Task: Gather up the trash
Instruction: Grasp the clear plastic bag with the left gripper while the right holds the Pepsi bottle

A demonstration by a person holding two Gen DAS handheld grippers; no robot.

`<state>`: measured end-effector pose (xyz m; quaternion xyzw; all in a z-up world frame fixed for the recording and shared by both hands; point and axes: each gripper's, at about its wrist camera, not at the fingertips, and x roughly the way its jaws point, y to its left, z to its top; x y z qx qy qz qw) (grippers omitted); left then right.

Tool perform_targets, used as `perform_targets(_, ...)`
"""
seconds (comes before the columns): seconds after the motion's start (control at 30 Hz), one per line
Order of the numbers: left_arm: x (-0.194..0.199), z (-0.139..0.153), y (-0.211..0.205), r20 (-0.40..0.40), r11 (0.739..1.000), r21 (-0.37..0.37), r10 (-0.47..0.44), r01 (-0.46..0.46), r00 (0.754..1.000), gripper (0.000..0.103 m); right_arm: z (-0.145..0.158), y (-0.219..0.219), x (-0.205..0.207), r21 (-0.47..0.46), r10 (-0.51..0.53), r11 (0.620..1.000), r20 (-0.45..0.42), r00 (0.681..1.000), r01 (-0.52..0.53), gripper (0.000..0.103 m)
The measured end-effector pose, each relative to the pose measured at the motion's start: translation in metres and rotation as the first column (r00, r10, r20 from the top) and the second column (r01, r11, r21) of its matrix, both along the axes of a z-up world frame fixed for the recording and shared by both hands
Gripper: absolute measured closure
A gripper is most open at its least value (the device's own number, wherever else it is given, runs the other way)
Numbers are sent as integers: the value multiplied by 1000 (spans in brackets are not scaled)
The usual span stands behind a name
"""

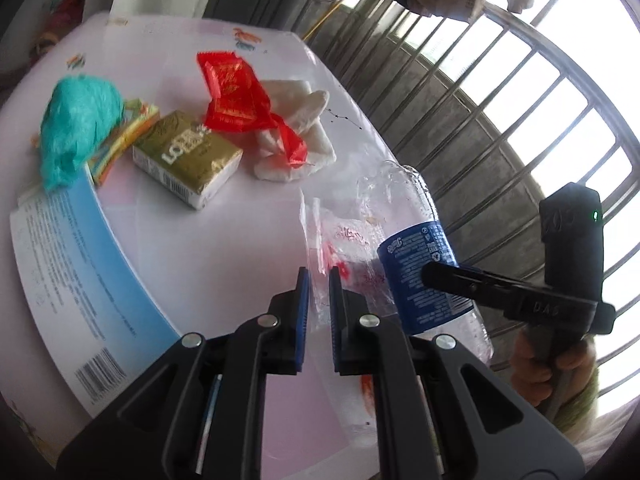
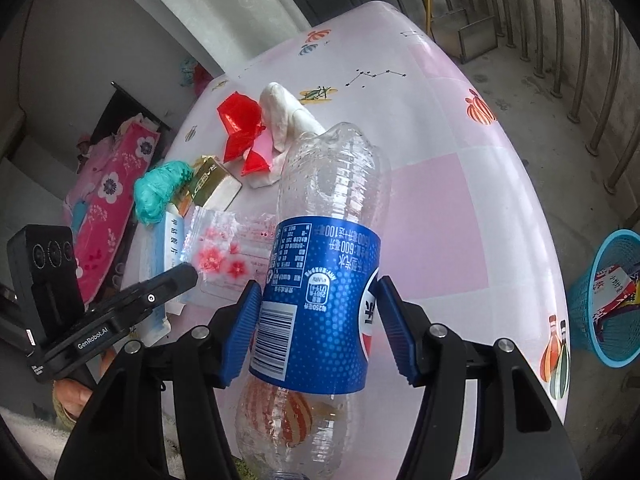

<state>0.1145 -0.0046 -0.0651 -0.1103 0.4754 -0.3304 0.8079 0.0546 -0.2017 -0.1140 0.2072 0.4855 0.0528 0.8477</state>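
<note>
A clear plastic bottle (image 2: 328,184) with a blue label is held over the table, my right gripper (image 2: 318,284) shut on its label from both sides. The bottle (image 1: 416,264) also shows at the right of the left wrist view, with one right finger across it. My left gripper (image 1: 319,276) is shut on a thin clear plastic bag (image 1: 348,236) with red flower print, which trails out over the table. The same bag (image 2: 224,252) lies left of the bottle in the right wrist view.
On the pink-and-white table (image 2: 440,220) lie a red wrapper (image 1: 234,92), white crumpled tissue (image 1: 296,120), a gold box (image 1: 188,156), a teal plastic wad (image 1: 76,120) and a blue-and-white pack (image 1: 80,260). A blue basket (image 2: 608,300) holding wrappers stands on the floor at the right. Metal railings run behind.
</note>
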Motion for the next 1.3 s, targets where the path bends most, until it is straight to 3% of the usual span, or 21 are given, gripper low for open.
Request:
perform_targets(0.13,-3,-7,2,-80,998,-62,-13,8,997,86,0,-2,-4,-1,-8,1000,8,1000,8,45)
perform_targets(0.2,-5,-8,1,-82,997,-69,-24,18,996,84,0,-2,-4,2,-9,1000,11,1000,9,45)
perform_targets(0.43,-17,-5,-6,-54,997,-38,-76,74,996,81,0,-5,-6,10,-15,1000,19,1000,15,45)
perform_targets(0.83,-9,-18,-17,-80,998,-5,-55,55,995,81,0,-6,-7,15,-21,1000,30,999,20,45)
perform_targets(1.1,-8,-19,-23,-45,999,34,-39,40,998,95,0,-9,-8,25,-29,999,37,999,28,46)
perform_targets(1.3,-10,-11,-21,-2,998,41,-47,47,999,99,2,-18,-12,80,-49,996,42,998,45,47)
